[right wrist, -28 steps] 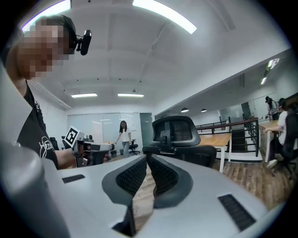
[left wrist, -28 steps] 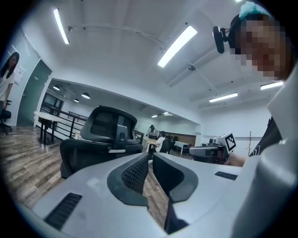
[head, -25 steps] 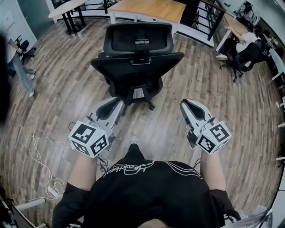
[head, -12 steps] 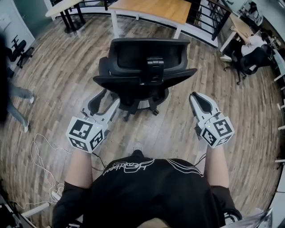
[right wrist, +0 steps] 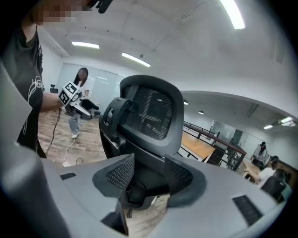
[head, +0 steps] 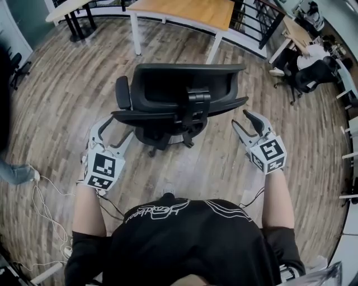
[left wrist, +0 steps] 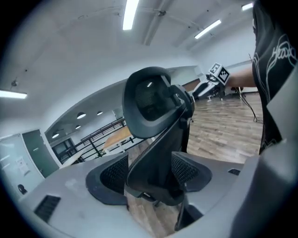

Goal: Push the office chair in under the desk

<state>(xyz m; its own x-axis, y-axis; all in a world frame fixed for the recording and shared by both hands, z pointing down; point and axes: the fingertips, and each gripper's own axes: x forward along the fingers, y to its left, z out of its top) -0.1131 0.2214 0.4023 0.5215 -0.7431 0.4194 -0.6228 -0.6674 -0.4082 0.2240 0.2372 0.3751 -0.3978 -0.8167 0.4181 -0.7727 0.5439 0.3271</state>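
Observation:
The black office chair (head: 179,95) stands on the wood floor with its back toward me, short of the wooden desk (head: 184,11). My left gripper (head: 112,129) is at the left end of the backrest, its jaws opening. In the left gripper view the backrest's edge (left wrist: 149,139) shows between the pads, which do not press on it. My right gripper (head: 242,119) is at the backrest's right corner, its jaws also opening. In the right gripper view the chair (right wrist: 149,111) fills the gap beyond the spread pads (right wrist: 118,174).
A second desk (head: 67,8) and a black railing (head: 254,19) stand at the back. More office chairs (head: 305,75) sit at the right. A white cable (head: 45,192) lies on the floor at the left, near a person's leg (head: 15,173).
Both grippers have gone from shut to open and moved forward to the two ends of the chair's backrest. The chair has turned slightly and sits closer in the view.

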